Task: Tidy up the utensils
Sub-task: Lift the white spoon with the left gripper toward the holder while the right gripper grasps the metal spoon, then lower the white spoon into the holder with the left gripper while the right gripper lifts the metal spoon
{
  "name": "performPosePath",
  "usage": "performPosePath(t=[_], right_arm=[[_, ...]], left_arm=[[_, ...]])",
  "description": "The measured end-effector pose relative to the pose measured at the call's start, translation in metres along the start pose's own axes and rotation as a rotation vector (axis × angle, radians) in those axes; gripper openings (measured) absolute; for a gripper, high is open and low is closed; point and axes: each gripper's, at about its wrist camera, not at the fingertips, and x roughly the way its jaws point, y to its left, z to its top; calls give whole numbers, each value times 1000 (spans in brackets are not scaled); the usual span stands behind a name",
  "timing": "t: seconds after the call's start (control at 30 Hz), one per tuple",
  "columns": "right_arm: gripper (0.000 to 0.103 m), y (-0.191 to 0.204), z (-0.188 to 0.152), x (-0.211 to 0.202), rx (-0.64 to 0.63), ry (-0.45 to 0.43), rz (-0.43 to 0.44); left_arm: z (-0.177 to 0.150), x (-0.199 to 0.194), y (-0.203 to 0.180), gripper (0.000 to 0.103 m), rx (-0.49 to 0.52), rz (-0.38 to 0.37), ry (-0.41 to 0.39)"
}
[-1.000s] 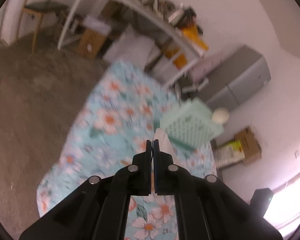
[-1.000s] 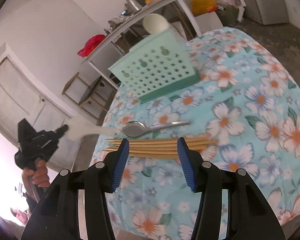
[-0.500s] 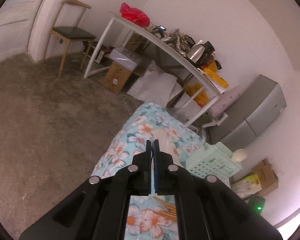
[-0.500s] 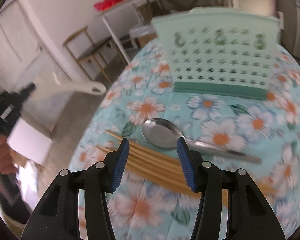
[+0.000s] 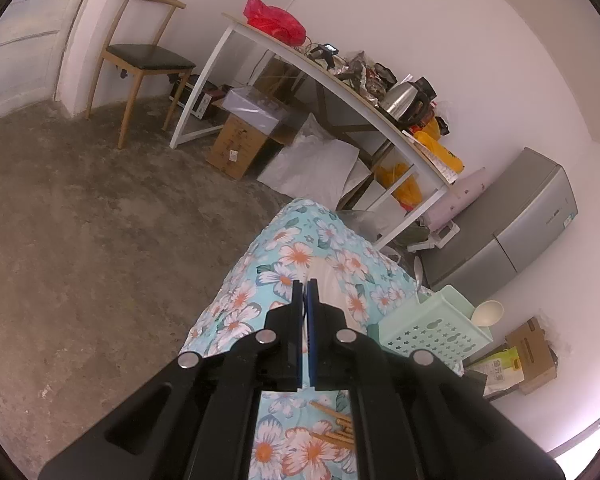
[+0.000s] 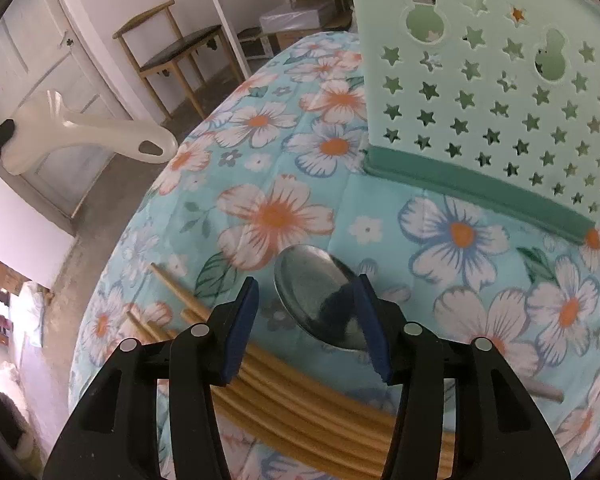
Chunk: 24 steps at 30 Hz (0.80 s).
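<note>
With the left gripper (image 5: 305, 283) clenched on the white spatula (image 6: 80, 136), the right gripper (image 6: 309, 320), released and narrowing, should straddle the metal spoon (image 6: 318, 300) before squeezing.

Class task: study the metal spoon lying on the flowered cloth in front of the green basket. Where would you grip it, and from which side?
Probably the handle, from above, jaws across it. The metal spoon lies flat, and its bowl looks too broad and rounded for a sure pinch; the handle is slim. The right gripper hangs open over the bowl, so it should shift along past the chopsticks.
</note>
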Motion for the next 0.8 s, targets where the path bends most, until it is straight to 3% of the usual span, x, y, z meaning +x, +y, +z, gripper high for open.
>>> performPosePath(t=[0.17,0.33,0.57,0.8], right_arm=[[17,-5,9,8,6,-8,-33],[7,-9,10,-3,1,-61,-54],[3,-33,11,-46,83,-197,-54],[3,-64,0,-123,202,-394,-58]], left_arm=[[0,-2,-1,1,2,2,-3],[-2,-2,-14,1,27,-6,-21],[9,-23,-44,1,104,-88,-99],[31,-39,-102,1,235,-187,-185]])
